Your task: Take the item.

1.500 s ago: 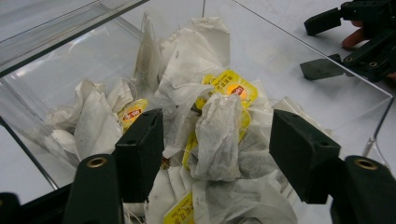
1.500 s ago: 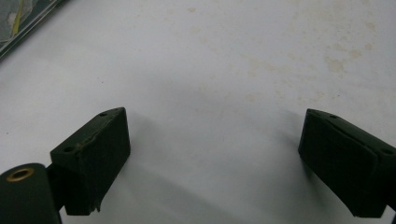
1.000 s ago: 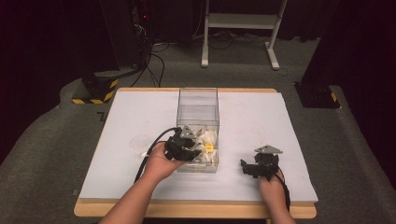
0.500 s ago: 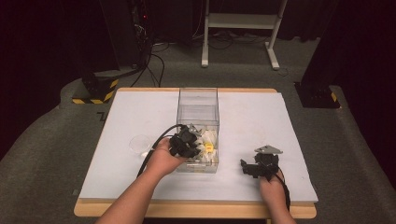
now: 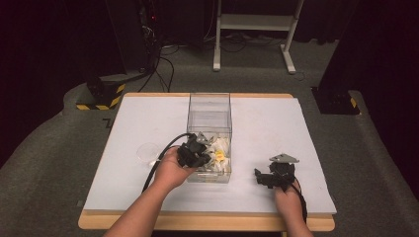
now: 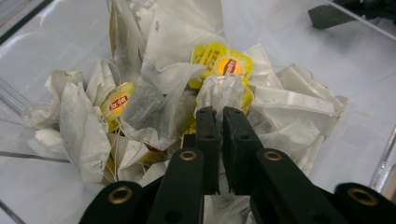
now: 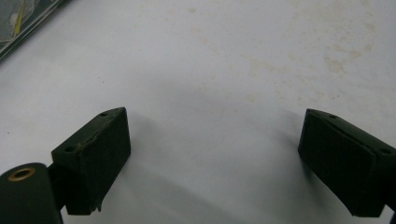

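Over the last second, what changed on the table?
The left gripper moved forward and slightly right, further over the near end of the clear box, above the tea bags. Its jaws stand almost shut with a narrow gap; whether they pinch a bag can't be told. The right gripper stayed on the white table, jaws wide open. Box and small clear lid stayed put.

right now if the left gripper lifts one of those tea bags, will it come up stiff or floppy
Probably floppy: the tea bags look like thin crumpled paper pouches, so one would likely sag from the left gripper. Likely very light too. Strings and yellow tags lie tangled through the pile, so a neighbour may drag along.
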`<state>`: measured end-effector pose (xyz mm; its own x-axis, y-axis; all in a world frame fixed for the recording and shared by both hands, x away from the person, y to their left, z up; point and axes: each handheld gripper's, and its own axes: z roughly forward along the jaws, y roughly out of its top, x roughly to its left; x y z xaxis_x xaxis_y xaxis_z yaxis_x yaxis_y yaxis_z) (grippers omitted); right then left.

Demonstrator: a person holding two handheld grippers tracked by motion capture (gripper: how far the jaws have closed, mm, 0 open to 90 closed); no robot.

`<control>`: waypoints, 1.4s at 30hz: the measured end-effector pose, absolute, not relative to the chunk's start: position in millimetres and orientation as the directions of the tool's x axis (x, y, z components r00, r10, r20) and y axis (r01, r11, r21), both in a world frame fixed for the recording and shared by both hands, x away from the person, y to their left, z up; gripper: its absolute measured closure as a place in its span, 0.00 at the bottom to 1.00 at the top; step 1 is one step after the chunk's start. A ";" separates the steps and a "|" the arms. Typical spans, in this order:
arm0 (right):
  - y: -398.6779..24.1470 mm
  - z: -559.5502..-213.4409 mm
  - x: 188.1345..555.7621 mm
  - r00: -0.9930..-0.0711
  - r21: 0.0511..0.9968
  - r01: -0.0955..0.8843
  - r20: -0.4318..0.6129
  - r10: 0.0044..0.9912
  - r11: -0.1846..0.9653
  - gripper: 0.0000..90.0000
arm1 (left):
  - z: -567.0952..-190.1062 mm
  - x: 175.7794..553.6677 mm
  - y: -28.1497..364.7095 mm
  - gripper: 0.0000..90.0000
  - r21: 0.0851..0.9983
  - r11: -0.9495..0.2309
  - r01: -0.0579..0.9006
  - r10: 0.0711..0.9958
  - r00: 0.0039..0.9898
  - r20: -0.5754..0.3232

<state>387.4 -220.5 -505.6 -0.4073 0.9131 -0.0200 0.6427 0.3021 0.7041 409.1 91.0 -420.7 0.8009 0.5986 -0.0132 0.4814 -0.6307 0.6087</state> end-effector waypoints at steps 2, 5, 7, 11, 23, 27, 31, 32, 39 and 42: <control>-220.5 -505.5 387.3 -0.407 0.704 0.643 -0.020 0.913 0.302 0.10 | -419.7 407.3 93.3 0.95 0.632 -0.607 0.481 0.605 0.796 -0.024; -220.5 -505.6 387.3 -0.407 0.705 0.642 -0.021 0.913 0.302 0.10 | -417.7 404.3 97.2 0.95 0.661 -0.585 0.470 0.606 0.795 -0.030; -220.5 -505.5 387.3 -0.408 0.704 0.642 -0.020 0.913 0.302 0.10 | -417.3 402.5 98.5 0.95 0.670 -0.578 0.466 0.608 0.794 -0.027; -220.5 -505.5 387.2 -0.408 0.704 0.642 -0.020 0.913 0.302 0.10 | -417.2 400.7 103.0 0.95 0.696 -0.551 0.460 0.611 0.791 -0.040; -220.5 -505.5 387.2 -0.407 0.704 0.642 -0.020 0.913 0.302 0.10 | -419.0 393.7 115.0 0.95 0.766 -0.465 0.445 0.622 0.779 -0.075; -220.5 -505.5 387.2 -0.407 0.705 0.642 -0.020 0.913 0.302 0.10 | -418.7 391.0 120.0 0.95 0.792 -0.429 0.434 0.630 0.772 -0.082; -220.3 -505.5 387.0 -0.407 0.705 0.642 -0.021 0.913 0.302 0.11 | -417.7 387.5 124.0 0.95 0.813 -0.404 0.420 0.635 0.768 -0.081; -220.3 -505.5 387.0 -0.407 0.705 0.642 -0.021 0.913 0.302 0.11 | -417.3 387.3 125.1 0.95 0.817 -0.400 0.416 0.634 0.769 -0.081; -220.3 -505.5 387.0 -0.407 0.706 0.640 -0.023 0.913 0.304 0.11 | -413.1 383.3 131.8 0.95 0.848 -0.351 0.397 0.641 0.762 -0.092; -220.2 -505.4 387.0 -0.406 0.705 0.642 -0.021 0.913 0.302 0.11 | -411.6 381.4 134.4 0.95 0.860 -0.338 0.383 0.640 0.763 -0.089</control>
